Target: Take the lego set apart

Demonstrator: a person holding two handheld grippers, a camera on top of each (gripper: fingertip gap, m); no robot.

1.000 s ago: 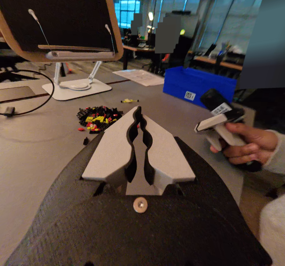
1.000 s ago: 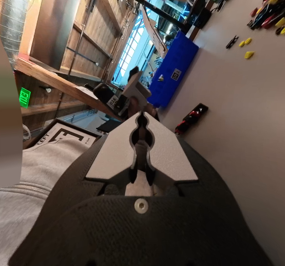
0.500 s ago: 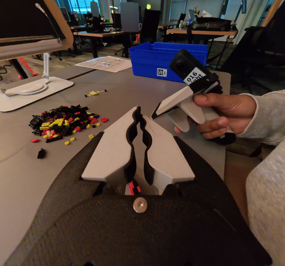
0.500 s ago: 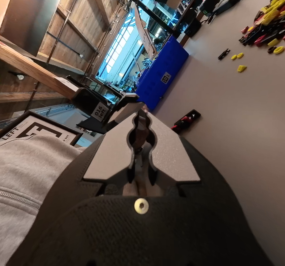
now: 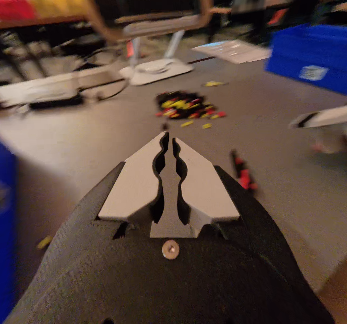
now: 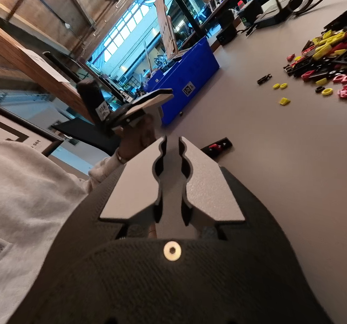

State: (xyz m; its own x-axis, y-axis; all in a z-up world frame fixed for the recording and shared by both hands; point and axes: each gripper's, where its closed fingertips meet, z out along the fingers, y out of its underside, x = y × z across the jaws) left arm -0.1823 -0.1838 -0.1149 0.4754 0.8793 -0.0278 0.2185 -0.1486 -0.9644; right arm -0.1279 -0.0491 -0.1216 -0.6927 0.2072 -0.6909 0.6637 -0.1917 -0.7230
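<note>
A small black and red lego assembly [image 6: 217,147] lies on the grey table, just beyond and right of my right gripper [image 6: 172,139], which is slightly open and empty. In the left wrist view the same assembly [image 5: 242,172] lies right of my left gripper [image 5: 170,136], whose jaws are all but shut with a thin slit at the tips and hold nothing. A pile of loose black, yellow and red pieces [image 5: 185,105] lies ahead; it also shows in the right wrist view [image 6: 328,57]. Each gripper shows in the other's view: the right one [image 5: 319,119] and the left one [image 6: 150,99].
A blue bin [image 5: 308,57] stands at the back right; it also shows in the right wrist view [image 6: 187,82]. A white tablet stand [image 5: 159,67], a paper sheet [image 5: 231,51] and cables sit behind the pile. Stray yellow pieces [image 6: 284,101] lie apart from the pile. The left wrist view is motion-blurred. Some 15 cm of space lies between my two pairs of fingers.
The left gripper has swung back left toward the pile and stand, blurring its view. The right gripper's jaws have parted from shut. The left gripper has moved left in the right view.
</note>
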